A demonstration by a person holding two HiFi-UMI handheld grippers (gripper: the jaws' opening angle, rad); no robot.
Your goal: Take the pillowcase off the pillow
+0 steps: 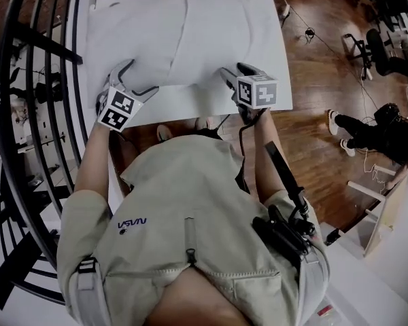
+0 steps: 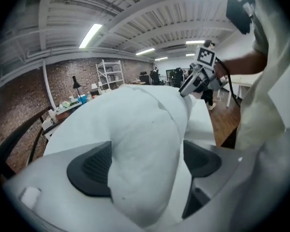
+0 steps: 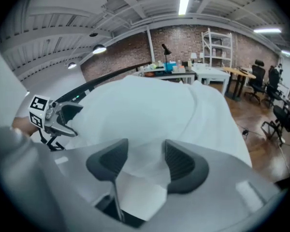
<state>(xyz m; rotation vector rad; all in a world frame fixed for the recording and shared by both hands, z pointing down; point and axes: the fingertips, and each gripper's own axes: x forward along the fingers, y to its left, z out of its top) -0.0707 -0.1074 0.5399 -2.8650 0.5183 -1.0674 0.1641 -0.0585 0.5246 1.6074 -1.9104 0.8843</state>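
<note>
Left claw [image 2: 145, 164] wide round puffy white pillow [image 1: 190, 39]; right claw [image 3: 146, 161] wide, pillowcase fold [image 3: 141, 186] between ribbed pads [image 3: 181, 166].

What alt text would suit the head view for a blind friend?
Seen from above, a person holds the left hand-held gripper and right hand-held gripper at the near edge of a white pillow lying on a white table, jaws apart around it.

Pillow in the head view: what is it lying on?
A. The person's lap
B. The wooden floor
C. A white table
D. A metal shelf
C: the pillow lies flat on the white table, and the wooden floor shows beyond the table's edge.
</note>
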